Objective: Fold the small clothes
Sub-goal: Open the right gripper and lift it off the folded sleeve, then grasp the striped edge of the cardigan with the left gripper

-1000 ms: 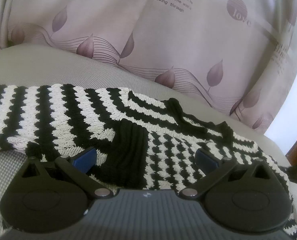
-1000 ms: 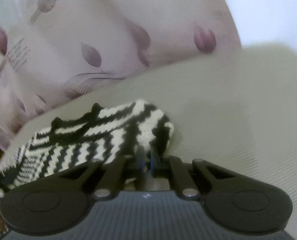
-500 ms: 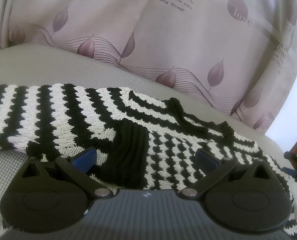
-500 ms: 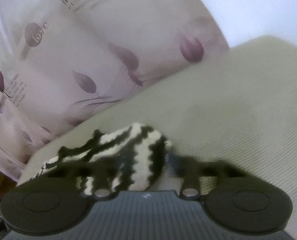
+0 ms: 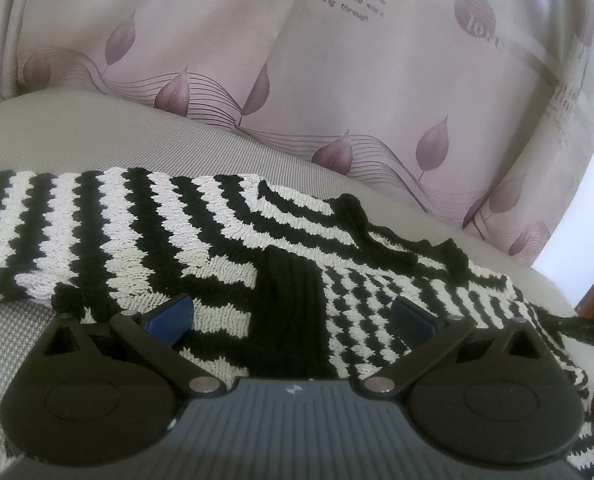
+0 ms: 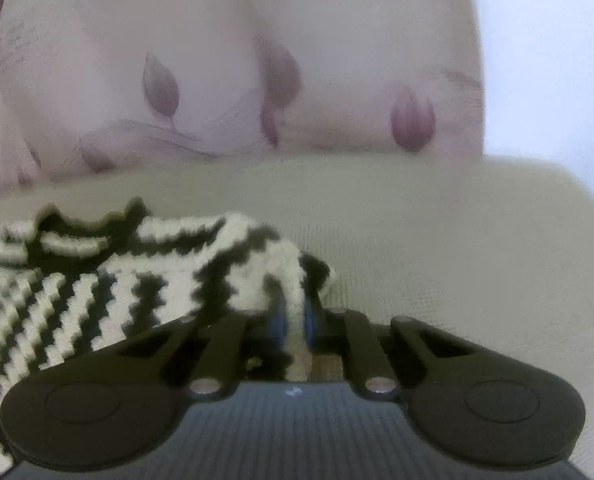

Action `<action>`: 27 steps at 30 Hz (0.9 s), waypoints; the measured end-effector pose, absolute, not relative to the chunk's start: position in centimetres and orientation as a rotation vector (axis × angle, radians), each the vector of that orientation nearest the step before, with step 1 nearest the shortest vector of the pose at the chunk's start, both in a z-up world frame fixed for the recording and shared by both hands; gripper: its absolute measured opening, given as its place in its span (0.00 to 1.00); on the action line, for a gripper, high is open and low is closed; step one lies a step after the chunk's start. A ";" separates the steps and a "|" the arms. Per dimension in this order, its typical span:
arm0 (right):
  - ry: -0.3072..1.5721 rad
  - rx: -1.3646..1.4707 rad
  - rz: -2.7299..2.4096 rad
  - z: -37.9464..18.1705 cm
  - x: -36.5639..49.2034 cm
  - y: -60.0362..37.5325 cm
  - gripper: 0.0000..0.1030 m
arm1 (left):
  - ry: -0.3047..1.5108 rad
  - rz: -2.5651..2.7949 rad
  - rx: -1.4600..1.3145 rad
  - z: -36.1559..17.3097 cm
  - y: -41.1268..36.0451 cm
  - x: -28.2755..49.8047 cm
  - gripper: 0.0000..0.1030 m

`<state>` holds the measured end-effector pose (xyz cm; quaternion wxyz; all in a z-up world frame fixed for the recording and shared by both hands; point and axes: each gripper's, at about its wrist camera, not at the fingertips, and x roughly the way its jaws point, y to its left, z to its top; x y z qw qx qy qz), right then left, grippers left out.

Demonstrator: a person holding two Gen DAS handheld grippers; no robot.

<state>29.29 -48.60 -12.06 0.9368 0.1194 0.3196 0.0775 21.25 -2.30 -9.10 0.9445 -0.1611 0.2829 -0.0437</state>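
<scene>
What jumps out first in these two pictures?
A black-and-white zigzag knitted garment spread over a grey cushion, with a pale curtain of purple leaves behind. The right gripper pinches the garment's edge; the left gripper gapes open above it.

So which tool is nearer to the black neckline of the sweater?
Left. The left tool hovers open just before the black neckline; the right tool pinches the sweater edge further away.

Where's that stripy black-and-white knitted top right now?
The knitted top lies spread on the grey cushion below the leaf-print curtain; its right-hand edge is pinched in the right gripper.
</scene>
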 end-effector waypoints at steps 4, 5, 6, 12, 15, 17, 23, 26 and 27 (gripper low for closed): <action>0.506 0.448 0.092 -10.2 24.8 -52.1 0.24 | 0.576 -0.090 -0.327 -9.1 -2.3 21.3 1.00; 0.481 0.424 0.107 -9.5 23.5 -51.8 0.25 | 0.576 -0.090 -0.328 -9.1 -2.3 21.2 1.00; 0.473 0.394 0.137 -8.9 22.3 -51.1 0.25 | 0.576 -0.090 -0.328 -9.1 -2.3 21.2 1.00; 0.675 -0.085 0.237 -11.4 19.0 -42.9 0.22 | 0.580 -0.090 -0.313 -9.0 -2.3 21.3 1.00; 0.659 -0.102 0.198 -10.6 18.5 -42.2 0.23 | 0.563 -0.076 -0.267 -7.8 -2.1 20.2 0.94; 0.589 0.030 0.212 -8.6 17.5 -42.7 0.24 | 0.529 -0.063 -0.260 -6.0 -0.8 17.6 0.96; 0.521 0.023 0.276 -7.6 11.9 -41.6 0.29 | 0.427 0.072 -0.367 -2.3 10.7 8.9 1.00; 0.560 0.044 0.260 -9.0 10.9 -41.3 0.49 | 0.449 0.185 -0.414 -1.7 18.3 6.7 0.97; 0.565 0.069 0.247 -9.4 10.7 -41.4 0.56 | 0.495 0.223 -0.447 -1.9 21.0 6.5 0.90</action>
